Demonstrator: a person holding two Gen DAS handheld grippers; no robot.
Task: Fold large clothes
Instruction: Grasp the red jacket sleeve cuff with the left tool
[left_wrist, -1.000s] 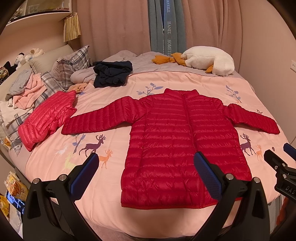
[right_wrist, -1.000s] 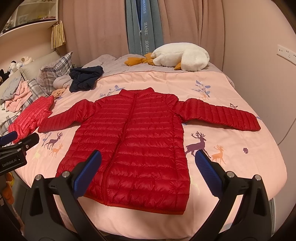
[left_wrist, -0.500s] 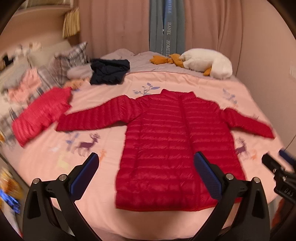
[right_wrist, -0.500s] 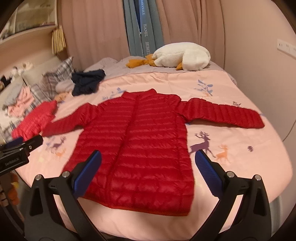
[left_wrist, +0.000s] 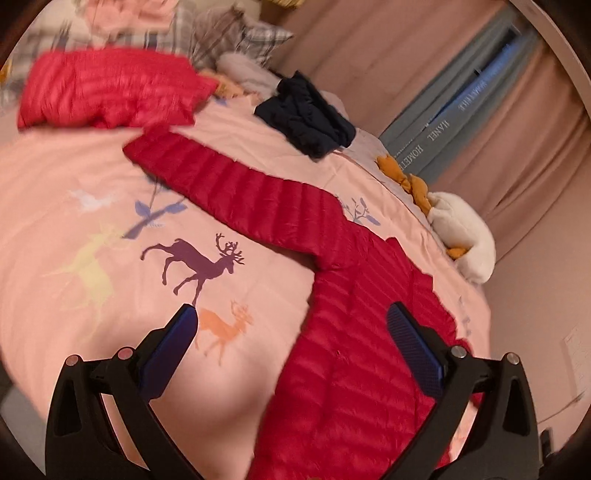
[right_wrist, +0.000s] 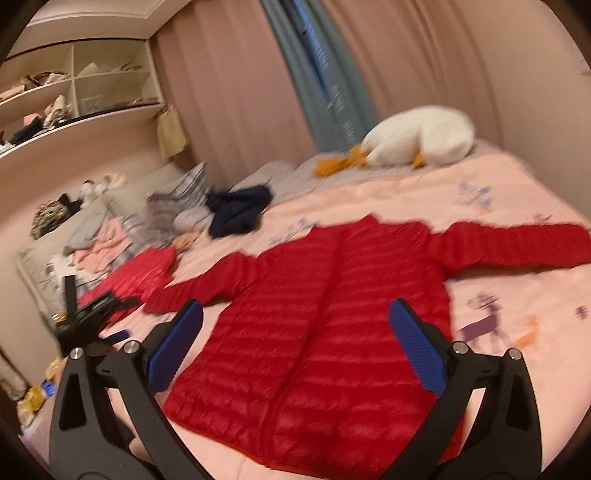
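Jacket (right_wrist: 314, 317) — red, quilted, laid flat front-up on the pink bedspread (left_wrist: 74, 206), both sleeves spread. Left of it, a second folded red garment (left_wrist: 107, 86); beyond its collar, a dark bundle (left_wrist: 306, 114); right of that, a white plush goose (right_wrist: 417, 134). My left gripper (left_wrist: 291, 328) hovers over the jacket's left sleeve side, tongs wide apart, holding nothing. My right gripper (right_wrist: 295, 328) hangs above the hem, equally wide, empty. I judge folding not yet begun — next, pinch a sleeve cuff and carry it across the body.

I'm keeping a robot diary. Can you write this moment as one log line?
step: approach | jacket: flat on bed, sleeves out | left gripper: open, empty | right gripper: open, empty
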